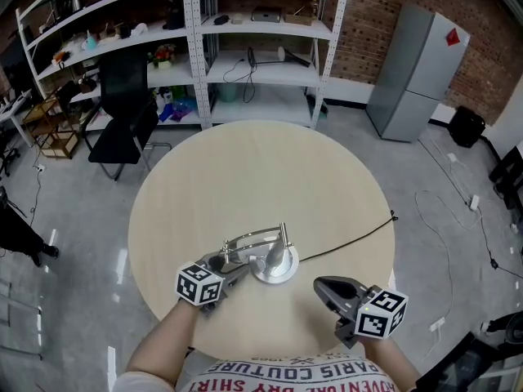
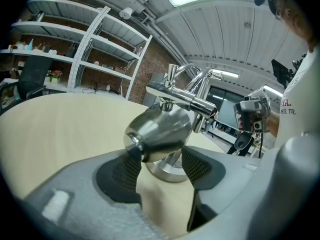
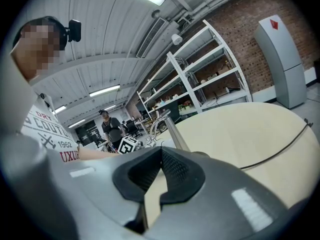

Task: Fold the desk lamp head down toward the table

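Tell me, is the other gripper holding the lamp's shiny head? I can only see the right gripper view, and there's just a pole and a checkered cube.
Observer: Yes. The left gripper has its pads closed on the silver lamp head.
Operator: Is the head low down?
Observer: It is low, right beside the round base, and the lamp's arm is bent over above it.
Operator: Where is my gripper from above?
Observer: In the head view the right gripper is over the table, off to the right of the base, and it touches nothing.
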`<move>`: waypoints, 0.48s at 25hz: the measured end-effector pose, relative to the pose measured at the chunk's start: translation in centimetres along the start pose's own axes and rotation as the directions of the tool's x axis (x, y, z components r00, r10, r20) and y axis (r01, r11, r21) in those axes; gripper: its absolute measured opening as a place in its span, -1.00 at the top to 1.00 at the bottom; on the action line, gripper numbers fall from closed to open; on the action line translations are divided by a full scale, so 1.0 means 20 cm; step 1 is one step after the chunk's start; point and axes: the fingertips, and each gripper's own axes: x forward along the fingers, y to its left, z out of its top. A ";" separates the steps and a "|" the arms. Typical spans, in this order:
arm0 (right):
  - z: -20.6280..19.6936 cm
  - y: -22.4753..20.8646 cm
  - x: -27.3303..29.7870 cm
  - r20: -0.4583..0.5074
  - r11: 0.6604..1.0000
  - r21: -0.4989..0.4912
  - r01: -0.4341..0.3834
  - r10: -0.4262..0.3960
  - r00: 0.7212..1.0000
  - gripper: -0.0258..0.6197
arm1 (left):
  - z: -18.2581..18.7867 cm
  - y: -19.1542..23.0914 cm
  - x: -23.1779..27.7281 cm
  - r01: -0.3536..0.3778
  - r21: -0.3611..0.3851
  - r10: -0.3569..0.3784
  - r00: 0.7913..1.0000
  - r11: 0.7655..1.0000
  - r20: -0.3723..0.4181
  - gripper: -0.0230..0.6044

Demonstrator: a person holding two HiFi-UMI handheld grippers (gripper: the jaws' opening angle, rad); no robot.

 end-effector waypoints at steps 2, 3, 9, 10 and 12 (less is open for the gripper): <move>0.00 0.00 0.00 0.002 1.000 0.003 0.003 -0.003 1.000 0.92 | -0.01 0.00 0.01 0.000 0.002 0.000 1.000 1.000 0.000 0.15; -0.01 -0.01 0.00 0.000 1.000 0.001 0.003 -0.003 1.000 0.92 | -0.01 0.00 0.01 -0.001 0.005 0.001 1.000 1.000 0.000 0.15; -0.02 -0.01 -0.02 -0.007 1.000 0.000 0.009 -0.009 1.000 0.92 | -0.01 -0.01 0.02 -0.002 0.013 0.002 1.000 1.000 0.000 0.15; -0.01 -0.01 -0.02 -0.009 1.000 0.000 0.009 -0.009 1.000 0.92 | -0.01 -0.01 0.02 -0.003 0.018 0.003 1.000 1.000 -0.003 0.14; -0.01 -0.01 -0.01 -0.009 1.000 0.001 0.008 -0.008 1.000 0.92 | -0.01 0.00 0.02 -0.004 0.022 0.004 1.000 1.000 -0.008 0.14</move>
